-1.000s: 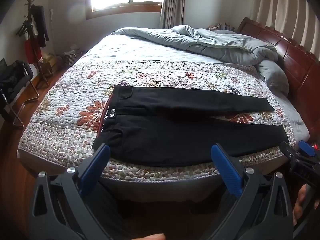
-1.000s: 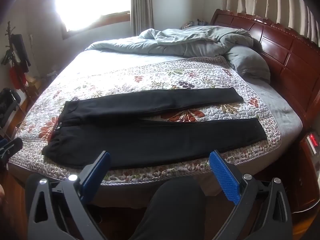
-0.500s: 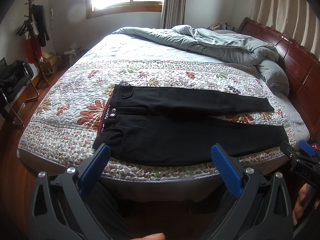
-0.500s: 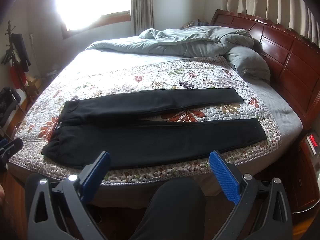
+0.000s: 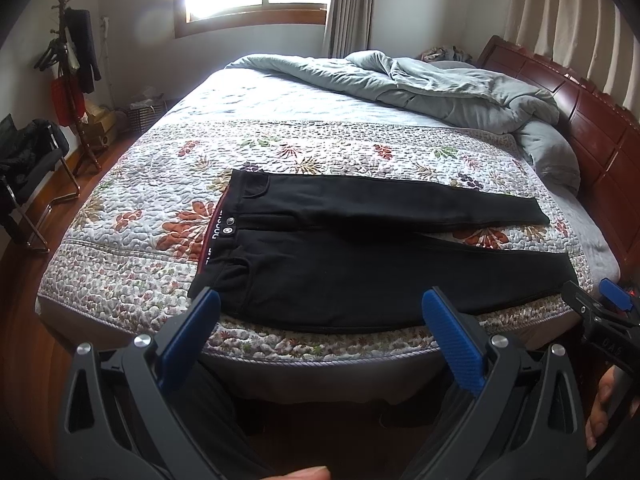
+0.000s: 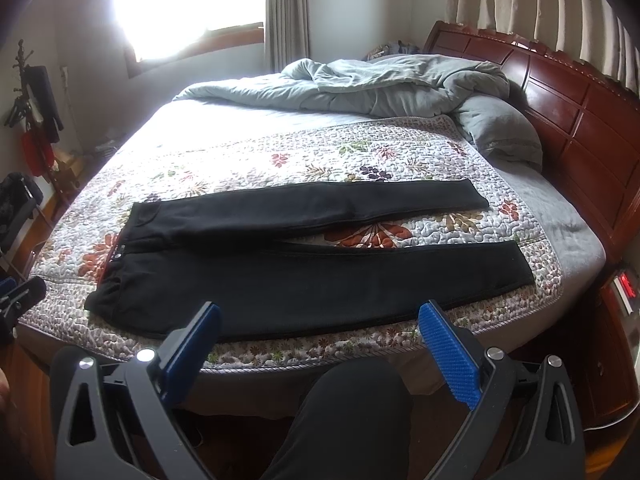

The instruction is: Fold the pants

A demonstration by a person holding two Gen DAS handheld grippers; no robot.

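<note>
Black pants lie flat across the floral quilt, waistband to the left, both legs spread apart and running right. My left gripper hovers open just short of the bed's near edge, below the waist and near leg. Equally wide open, my right gripper hangs in front of the near leg's lower half. Neither holds anything. The right gripper's tip shows at the left wrist view's right edge.
A crumpled grey duvet and pillow fill the far side by the wooden headboard. A coat rack and chair stand left. A person's dark-clad knee is below the bed edge.
Both views have crept slightly closer to the bed; the pants and the open jaws look the same.
</note>
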